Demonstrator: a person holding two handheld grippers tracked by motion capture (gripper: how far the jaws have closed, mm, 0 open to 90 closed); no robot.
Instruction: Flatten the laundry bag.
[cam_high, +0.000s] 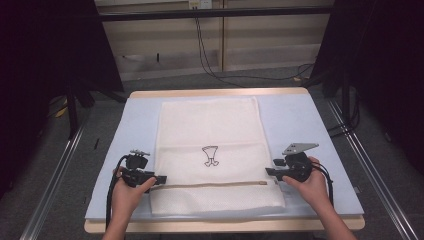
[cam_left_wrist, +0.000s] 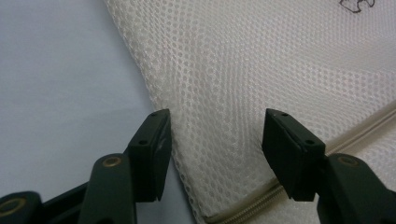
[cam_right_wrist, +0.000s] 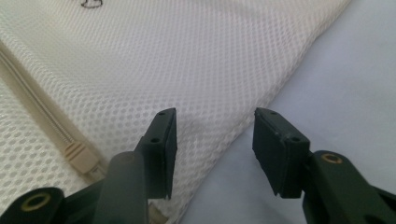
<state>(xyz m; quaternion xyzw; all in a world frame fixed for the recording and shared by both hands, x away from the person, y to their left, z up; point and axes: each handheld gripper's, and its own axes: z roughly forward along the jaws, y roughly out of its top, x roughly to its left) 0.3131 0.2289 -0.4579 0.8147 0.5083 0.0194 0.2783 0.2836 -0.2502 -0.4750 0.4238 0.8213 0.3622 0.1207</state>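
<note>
A white mesh bag (cam_high: 210, 125) lies flat on the light blue mat (cam_high: 295, 117), with a small black drawing (cam_high: 210, 155) in its middle and a beige zipper (cam_high: 210, 184) across its near part. My left gripper (cam_high: 159, 179) is at the bag's left edge, by the zipper's end. In the left gripper view its jaws (cam_left_wrist: 215, 121) stand open over the mesh (cam_left_wrist: 261, 70), pads apart from it. My right gripper (cam_high: 273, 167) is at the bag's right edge. It is open (cam_right_wrist: 215, 119) astride that edge of the mesh (cam_right_wrist: 187, 56), near the zipper pull (cam_right_wrist: 79, 156).
The mat covers a wooden table whose near edge (cam_high: 220, 226) runs just below the bag. Bare mat lies left and right of the bag. Metal rails (cam_high: 55, 170) flank the table, and black cables (cam_high: 210, 60) trail on the floor beyond it.
</note>
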